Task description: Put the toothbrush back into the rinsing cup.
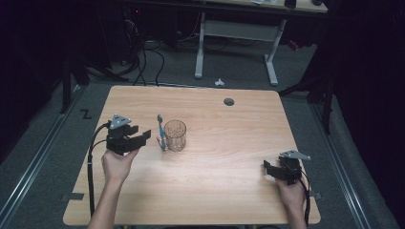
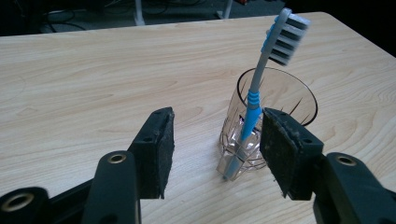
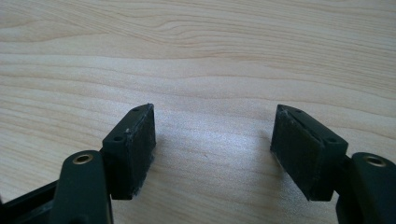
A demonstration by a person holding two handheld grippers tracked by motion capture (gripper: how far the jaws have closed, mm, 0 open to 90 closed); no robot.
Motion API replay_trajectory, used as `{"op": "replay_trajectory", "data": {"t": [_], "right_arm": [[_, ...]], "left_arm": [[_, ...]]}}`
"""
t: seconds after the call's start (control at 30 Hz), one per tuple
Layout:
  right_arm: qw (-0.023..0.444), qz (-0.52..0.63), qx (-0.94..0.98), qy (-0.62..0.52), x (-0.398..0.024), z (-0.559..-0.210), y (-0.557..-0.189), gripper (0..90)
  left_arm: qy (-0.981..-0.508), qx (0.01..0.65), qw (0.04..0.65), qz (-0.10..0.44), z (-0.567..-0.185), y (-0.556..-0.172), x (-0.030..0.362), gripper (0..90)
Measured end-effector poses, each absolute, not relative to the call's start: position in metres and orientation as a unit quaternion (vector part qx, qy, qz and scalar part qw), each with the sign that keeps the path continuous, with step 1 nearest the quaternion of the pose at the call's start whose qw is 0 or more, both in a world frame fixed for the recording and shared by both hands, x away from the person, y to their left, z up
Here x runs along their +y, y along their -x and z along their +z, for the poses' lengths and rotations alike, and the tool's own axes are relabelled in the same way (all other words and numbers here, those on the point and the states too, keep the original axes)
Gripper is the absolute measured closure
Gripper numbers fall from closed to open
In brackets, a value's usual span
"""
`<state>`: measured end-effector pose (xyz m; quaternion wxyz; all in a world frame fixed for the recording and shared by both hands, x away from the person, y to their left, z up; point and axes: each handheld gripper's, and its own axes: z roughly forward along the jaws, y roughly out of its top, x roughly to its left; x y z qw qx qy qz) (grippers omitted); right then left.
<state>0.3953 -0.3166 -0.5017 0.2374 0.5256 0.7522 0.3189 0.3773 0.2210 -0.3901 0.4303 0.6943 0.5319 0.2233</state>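
Observation:
A clear ribbed glass (image 1: 175,135) stands left of the middle of the wooden table (image 1: 215,191). A blue and grey toothbrush (image 1: 162,133) leans against the glass's left side, head up. In the left gripper view the toothbrush (image 2: 254,100) rests its lower end on the table in front of the glass (image 2: 289,100). My left gripper (image 1: 143,136) is open just left of the toothbrush; its jaws (image 2: 217,121) stand on either side of the handle's lower end without closing on it. My right gripper (image 1: 267,168) rests open near the table's right front, with bare wood between its jaws (image 3: 212,116).
A round cable hole (image 1: 229,101) sits near the table's far edge. Behind the table stands a white-legged desk (image 1: 200,47), with cables (image 1: 148,57) and a small white object (image 1: 219,82) on the floor.

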Motion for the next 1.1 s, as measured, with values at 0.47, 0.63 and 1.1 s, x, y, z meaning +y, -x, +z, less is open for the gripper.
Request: {"op": "replay_trajectory", "data": {"t": [0.47,0.63,1.1], "right_arm": [[0.237,0.319,0.752,-0.526,-0.317,-0.502,-0.395,30.9],[0.237,0.319,0.752,-0.526,-0.317,-0.502,-0.395,30.9],[0.238,0.319,0.752,-0.525,-0.317,-0.502,-0.395,30.9]], "left_arm": [[-0.687,0.54,0.43,0.226,-0.394,-0.366,0.229,45.1],[-0.684,0.544,0.43,0.225,-0.397,-0.363,0.232,45.1],[-0.683,0.55,0.426,0.223,-0.403,-0.356,0.235,44.9]]}}
